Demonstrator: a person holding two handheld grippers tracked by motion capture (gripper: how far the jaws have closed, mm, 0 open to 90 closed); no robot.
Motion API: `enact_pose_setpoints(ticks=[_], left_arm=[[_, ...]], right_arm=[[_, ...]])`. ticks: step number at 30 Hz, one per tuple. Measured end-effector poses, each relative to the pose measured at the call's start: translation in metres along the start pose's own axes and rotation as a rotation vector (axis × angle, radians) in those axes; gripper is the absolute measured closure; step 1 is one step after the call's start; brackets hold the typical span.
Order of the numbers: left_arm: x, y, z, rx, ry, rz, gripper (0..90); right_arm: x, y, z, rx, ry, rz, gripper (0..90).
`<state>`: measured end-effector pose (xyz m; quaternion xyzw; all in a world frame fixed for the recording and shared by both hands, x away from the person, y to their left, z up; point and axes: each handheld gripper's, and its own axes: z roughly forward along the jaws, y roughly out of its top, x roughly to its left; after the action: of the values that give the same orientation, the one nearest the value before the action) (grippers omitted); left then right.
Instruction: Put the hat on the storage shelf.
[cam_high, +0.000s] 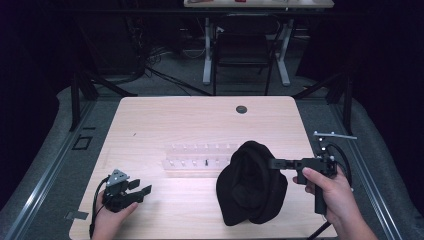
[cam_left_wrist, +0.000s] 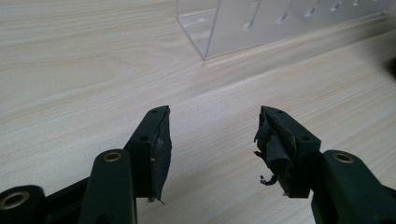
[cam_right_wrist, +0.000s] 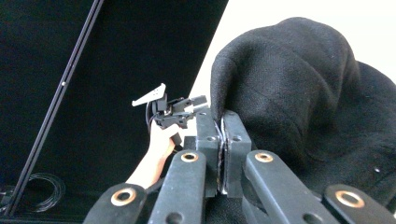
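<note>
A black knitted hat (cam_high: 252, 185) rests on the wooden table (cam_high: 165, 120) at the front right, its upper edge pulled up toward my right gripper (cam_high: 274, 162). In the right gripper view the jaws are pressed together with the hat (cam_right_wrist: 289, 79) fabric pinched at the right gripper (cam_right_wrist: 222, 117) tips. My left gripper (cam_high: 142, 191) lies low at the front left of the table, held by a hand. In the left gripper view the left gripper (cam_left_wrist: 212, 133) stands open over bare wood, with worn black pads (cam_left_wrist: 275, 140) and nothing between them.
A clear acrylic rack (cam_high: 200, 156) with small pegs lies across the table's middle, just left of the hat, and its corner (cam_left_wrist: 210, 32) shows ahead of the left jaws. A round cable hole (cam_high: 241, 109) sits near the far edge. Beyond the table stand desk legs and a chair.
</note>
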<state>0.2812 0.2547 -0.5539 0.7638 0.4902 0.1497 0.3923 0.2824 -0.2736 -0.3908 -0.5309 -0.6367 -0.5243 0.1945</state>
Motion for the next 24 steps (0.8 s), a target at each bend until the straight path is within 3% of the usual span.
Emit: enact_pose_setpoints(ticks=[15, 24], left_arm=[[0.000, 0.000, -0.001, -0.003, -0.003, -0.002, 44.6], [-0.003, 0.000, 0.001, 0.002, -0.003, 0.021, 44.7]], right_arm=[[0.025, 0.018, -0.013, -0.066, -0.040, -0.037, 88.1], [0.035, 0.030, -0.012, -0.101, -0.021, -0.054, 88.1]])
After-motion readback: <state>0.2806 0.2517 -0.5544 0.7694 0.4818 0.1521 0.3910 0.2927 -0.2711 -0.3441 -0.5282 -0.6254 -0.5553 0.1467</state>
